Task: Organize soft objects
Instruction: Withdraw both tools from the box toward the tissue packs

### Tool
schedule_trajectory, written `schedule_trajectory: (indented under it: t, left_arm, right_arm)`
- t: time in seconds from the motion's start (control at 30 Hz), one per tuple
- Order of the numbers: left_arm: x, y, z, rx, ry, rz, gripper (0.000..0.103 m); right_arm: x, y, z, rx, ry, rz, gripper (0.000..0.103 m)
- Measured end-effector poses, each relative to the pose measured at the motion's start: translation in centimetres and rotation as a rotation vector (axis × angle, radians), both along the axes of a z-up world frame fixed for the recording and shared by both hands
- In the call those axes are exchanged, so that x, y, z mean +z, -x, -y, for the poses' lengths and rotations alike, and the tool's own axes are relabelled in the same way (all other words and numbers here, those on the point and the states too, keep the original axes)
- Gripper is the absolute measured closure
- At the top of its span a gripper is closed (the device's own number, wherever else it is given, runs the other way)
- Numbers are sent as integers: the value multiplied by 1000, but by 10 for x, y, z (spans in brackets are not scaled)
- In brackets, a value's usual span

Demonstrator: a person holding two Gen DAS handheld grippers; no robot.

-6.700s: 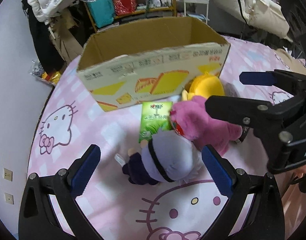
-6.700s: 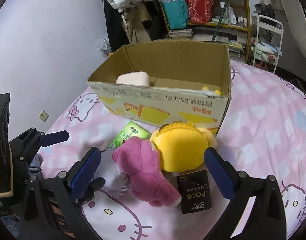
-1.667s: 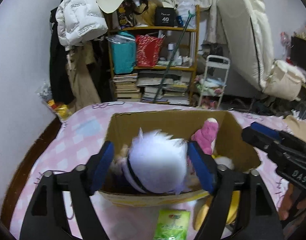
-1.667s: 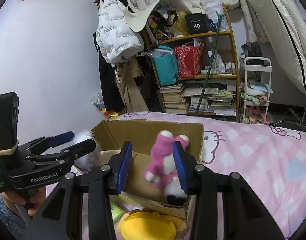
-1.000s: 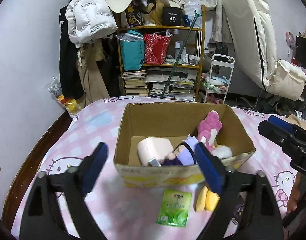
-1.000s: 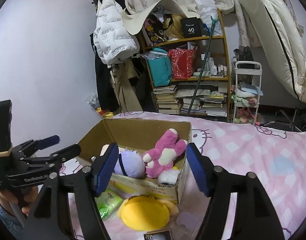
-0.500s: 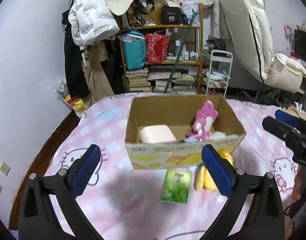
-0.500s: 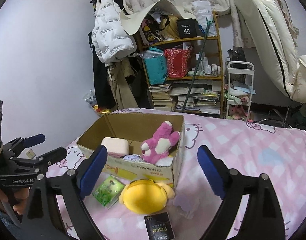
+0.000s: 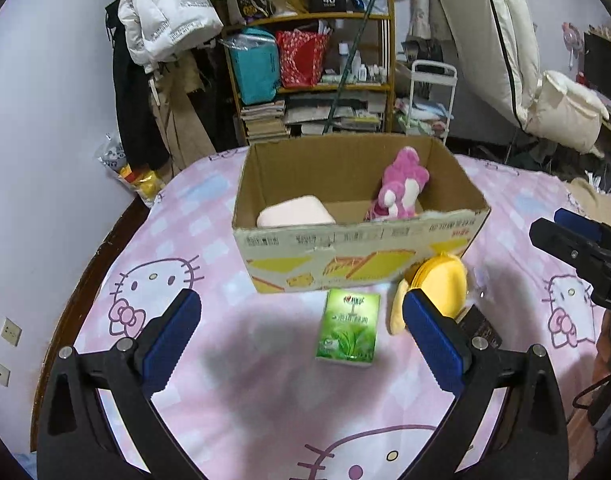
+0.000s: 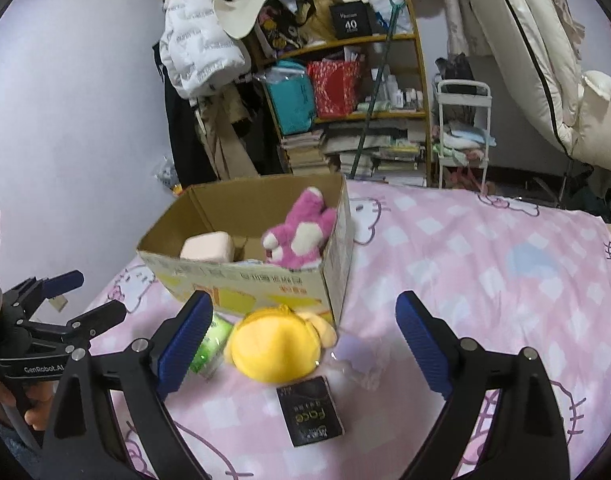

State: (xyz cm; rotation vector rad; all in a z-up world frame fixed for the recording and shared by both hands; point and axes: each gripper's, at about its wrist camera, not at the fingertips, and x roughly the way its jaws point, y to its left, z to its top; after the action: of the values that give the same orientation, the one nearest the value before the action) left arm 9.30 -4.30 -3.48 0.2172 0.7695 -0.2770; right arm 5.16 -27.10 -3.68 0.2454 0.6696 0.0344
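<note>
The bed [image 9: 265, 400], under its pink cat-print sheet, carries everything here. On it stands the cardboard box [image 9: 357, 256], open at the top — inside, the pink plush [image 9: 399, 190] leans against the right wall and a pale cushion [image 9: 295, 212] lies at the left. Just in front of the box the yellow plush [image 10: 275, 350] rests on the sheet, touching the box's base. Beside it lie a green packet [image 9: 348, 327] and a black packet [image 10: 309, 412]. My left tongs [image 9: 301, 342] and my right tongs [image 10: 303, 346] both gape wide, holding nothing.
</note>
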Motion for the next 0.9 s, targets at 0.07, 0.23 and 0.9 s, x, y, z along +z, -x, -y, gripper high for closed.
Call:
schedule_trajectory:
  t: [0.07,0.23,0.9]
  left_arm:
    - [-5,-2,1,1,-8,-13,3]
    - [-14,-8,2,-4,-14,-45,3]
    - [-47,-20,25,-66,-70,-138,3]
  right_arm:
    - [-5,-2,-1,4,-1,-26,6]
    - [-15,-8,-1,3,-9,-73,6]
    - [-48,-27,-6,28,-46,-236,6]
